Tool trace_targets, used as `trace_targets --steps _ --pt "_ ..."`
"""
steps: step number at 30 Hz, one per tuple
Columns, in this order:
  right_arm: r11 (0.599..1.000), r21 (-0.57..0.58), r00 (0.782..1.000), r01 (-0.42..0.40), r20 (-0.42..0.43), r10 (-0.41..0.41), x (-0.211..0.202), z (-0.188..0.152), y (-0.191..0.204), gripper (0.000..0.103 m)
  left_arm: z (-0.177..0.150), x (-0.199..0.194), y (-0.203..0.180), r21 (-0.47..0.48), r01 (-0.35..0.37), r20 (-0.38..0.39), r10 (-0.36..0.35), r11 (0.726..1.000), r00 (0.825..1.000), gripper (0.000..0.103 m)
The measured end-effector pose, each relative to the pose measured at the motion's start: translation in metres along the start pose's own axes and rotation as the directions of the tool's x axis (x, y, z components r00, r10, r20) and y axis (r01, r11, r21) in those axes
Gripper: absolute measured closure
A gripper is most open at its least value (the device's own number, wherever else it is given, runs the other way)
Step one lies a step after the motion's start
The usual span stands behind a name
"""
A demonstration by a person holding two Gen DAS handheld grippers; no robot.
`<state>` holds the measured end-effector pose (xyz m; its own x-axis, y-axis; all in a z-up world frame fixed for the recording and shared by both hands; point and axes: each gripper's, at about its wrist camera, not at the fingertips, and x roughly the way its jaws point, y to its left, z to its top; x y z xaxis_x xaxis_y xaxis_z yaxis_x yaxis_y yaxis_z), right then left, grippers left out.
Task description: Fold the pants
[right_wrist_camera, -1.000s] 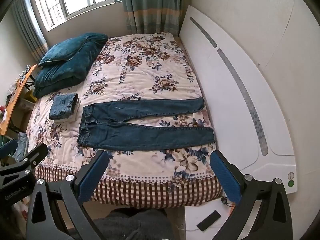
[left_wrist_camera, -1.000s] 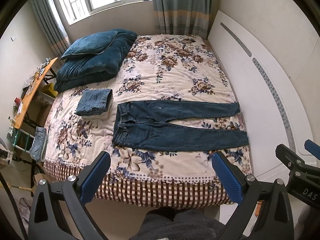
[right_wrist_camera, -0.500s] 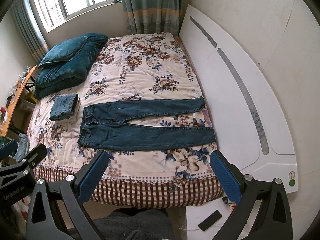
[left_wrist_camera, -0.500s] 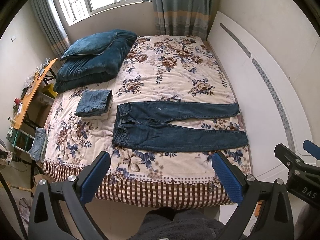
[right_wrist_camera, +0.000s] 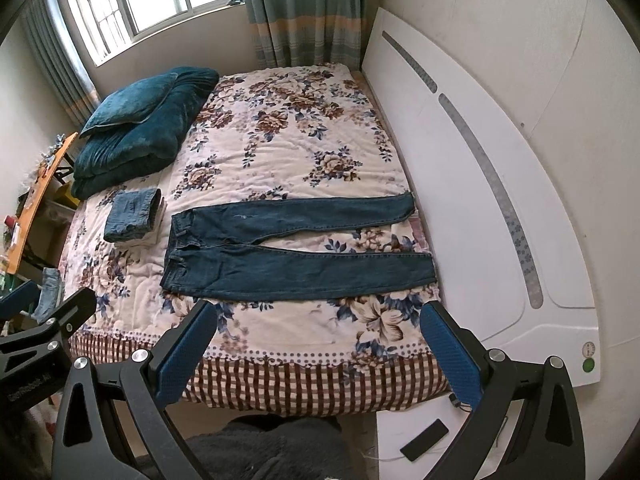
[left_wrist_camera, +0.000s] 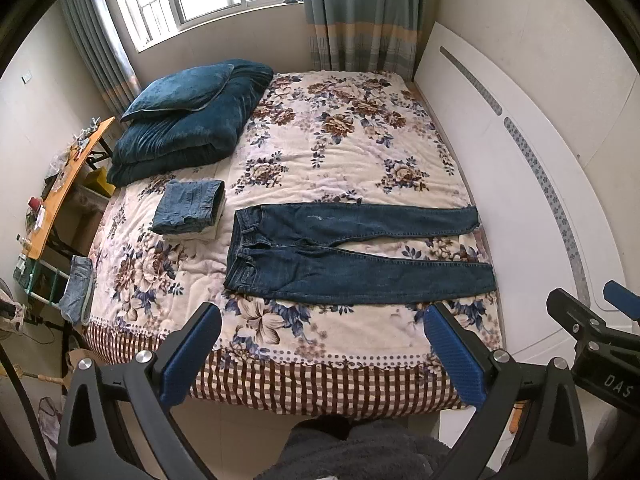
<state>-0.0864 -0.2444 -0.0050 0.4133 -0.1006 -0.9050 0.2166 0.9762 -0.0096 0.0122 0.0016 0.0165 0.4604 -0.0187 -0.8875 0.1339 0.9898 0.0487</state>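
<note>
Both units are held above the floor at the foot edge of the bed, short of the mattress. Left gripper (left_wrist_camera: 320, 344): jaws spread wide, nothing held. Right gripper (right_wrist_camera: 320, 344): jaws likewise spread wide, empty. Next out, the dark blue jeans (left_wrist_camera: 340, 256) lie flat and full length across the floral bedspread (left_wrist_camera: 340, 152), waistband to the left, both legs running right toward the white headboard (left_wrist_camera: 520, 160), legs slightly parted. No fold is visible; judged not started, with every fold remaining. Just left of the waistband sits a folded pair of jeans (left_wrist_camera: 188, 208). Farthest: a teal duvet and pillow (left_wrist_camera: 188, 120).
</note>
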Motion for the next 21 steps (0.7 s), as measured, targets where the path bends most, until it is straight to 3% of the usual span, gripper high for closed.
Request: trace_targets --steps 21 --pt "1.0 0.001 1.0 0.002 0.002 -0.002 0.0014 -0.0006 -0.0014 0.001 0.0056 0.0006 -0.0061 -0.002 0.012 -0.011 -0.012 1.0 1.0 0.0"
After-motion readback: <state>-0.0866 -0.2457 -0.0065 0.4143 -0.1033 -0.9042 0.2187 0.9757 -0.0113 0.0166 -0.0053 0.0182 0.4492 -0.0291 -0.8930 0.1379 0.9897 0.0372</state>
